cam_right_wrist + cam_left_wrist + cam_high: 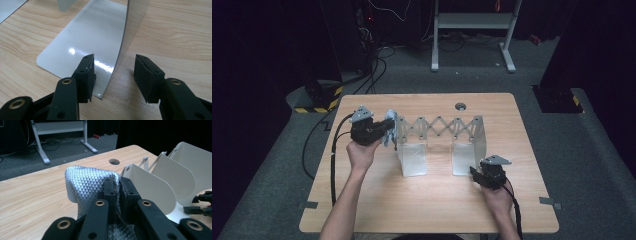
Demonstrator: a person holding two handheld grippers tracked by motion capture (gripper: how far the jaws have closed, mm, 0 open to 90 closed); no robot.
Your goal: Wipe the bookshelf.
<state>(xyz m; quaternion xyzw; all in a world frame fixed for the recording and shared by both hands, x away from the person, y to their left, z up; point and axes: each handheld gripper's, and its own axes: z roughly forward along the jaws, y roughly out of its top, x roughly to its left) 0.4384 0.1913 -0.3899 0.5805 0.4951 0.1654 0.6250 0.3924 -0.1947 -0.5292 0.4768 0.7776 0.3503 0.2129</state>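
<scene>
A white expanding rack (439, 131) with a scissor lattice stands across the middle of the wooden table (427, 200). My left gripper (384, 131) is at the rack's left end, shut on a silvery, diamond-textured pouch (390, 128). In the left gripper view the pouch (85, 182) bulges up left of the closed gripper (119, 182), beside the rack's dividers (150, 185). My right gripper (475, 172) is at the near corner of the rack's right end plate (480, 137). In the right gripper view the gripper (115, 62) stands open, its jaws astride the upright plate's edge (122, 50), above the glossy base plate (87, 37).
A round cable hole (460, 106) sits at the table's far edge behind the rack. A white desk frame (472, 22) and loose cables (372, 75) are on the floor beyond. Tape marks (551, 202) sit near the table's side edges.
</scene>
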